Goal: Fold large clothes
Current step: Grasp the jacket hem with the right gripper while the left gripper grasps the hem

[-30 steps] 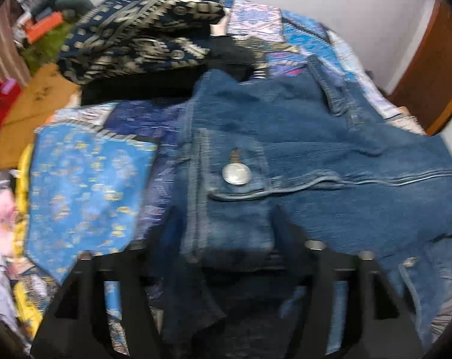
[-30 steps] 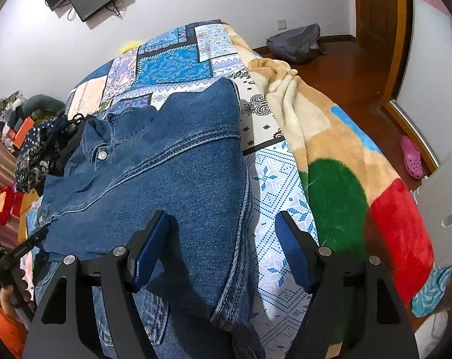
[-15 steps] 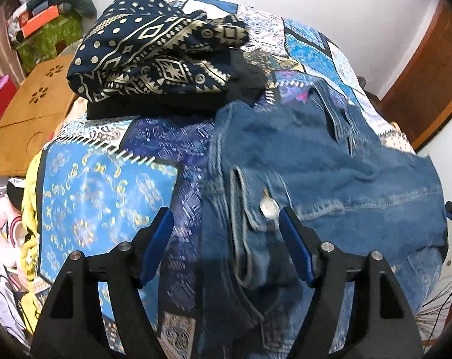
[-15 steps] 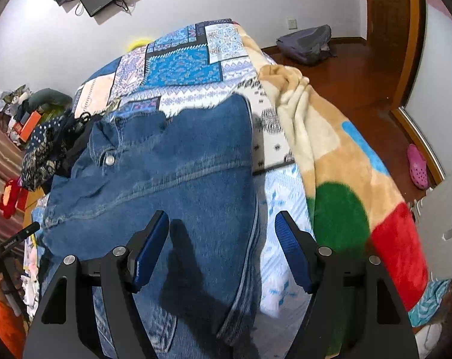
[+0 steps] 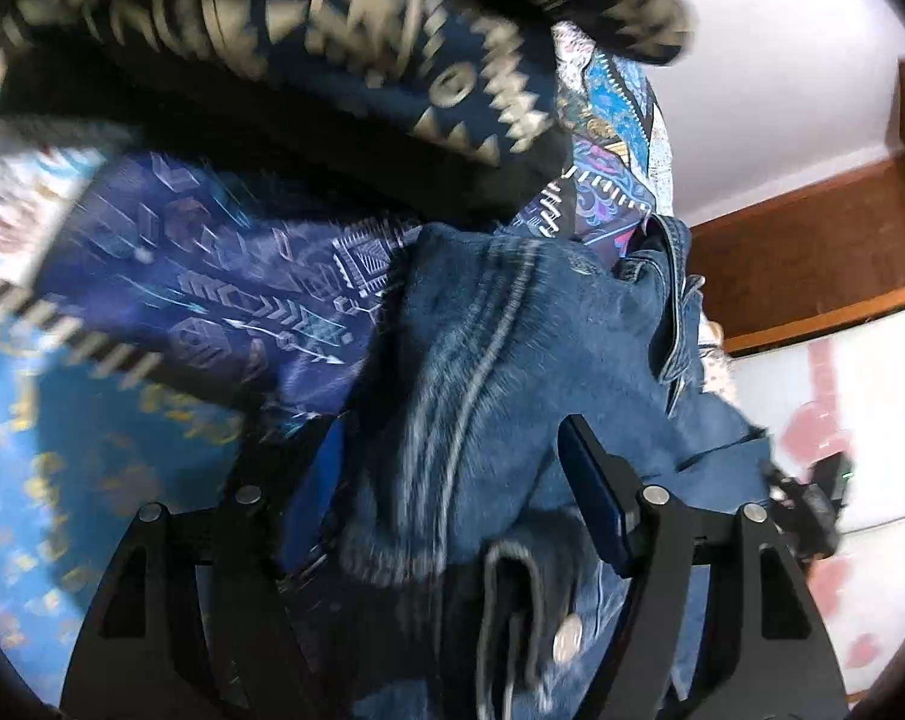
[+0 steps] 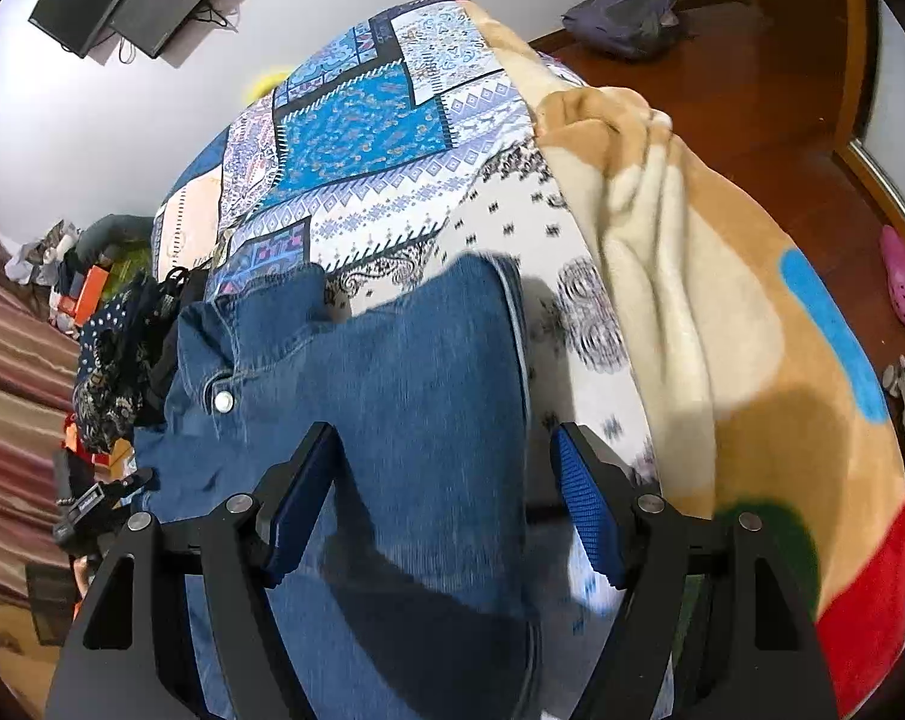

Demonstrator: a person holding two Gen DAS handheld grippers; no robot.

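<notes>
A blue denim jacket (image 6: 392, 396) lies spread on the patchwork bedspread (image 6: 362, 126). In the left wrist view its bunched edge (image 5: 482, 372) with a metal snap button (image 5: 567, 639) lies between my left gripper's fingers. My left gripper (image 5: 452, 468) is open, low over the denim, and the view is blurred. My right gripper (image 6: 446, 492) is open, with its fingers either side of the jacket's flat right part, just above it.
A dark patterned garment pile (image 5: 344, 54) sits beyond the jacket's left side. A plush multicoloured blanket (image 6: 722, 312) lies along the bed's right edge, over a wooden floor (image 6: 764, 60). Clutter (image 6: 74, 288) lies left of the bed.
My left gripper opened, letting go of the jacket's pocket edge, then dropped low and close to the denim. My right gripper stayed open and edged forward over the jacket.
</notes>
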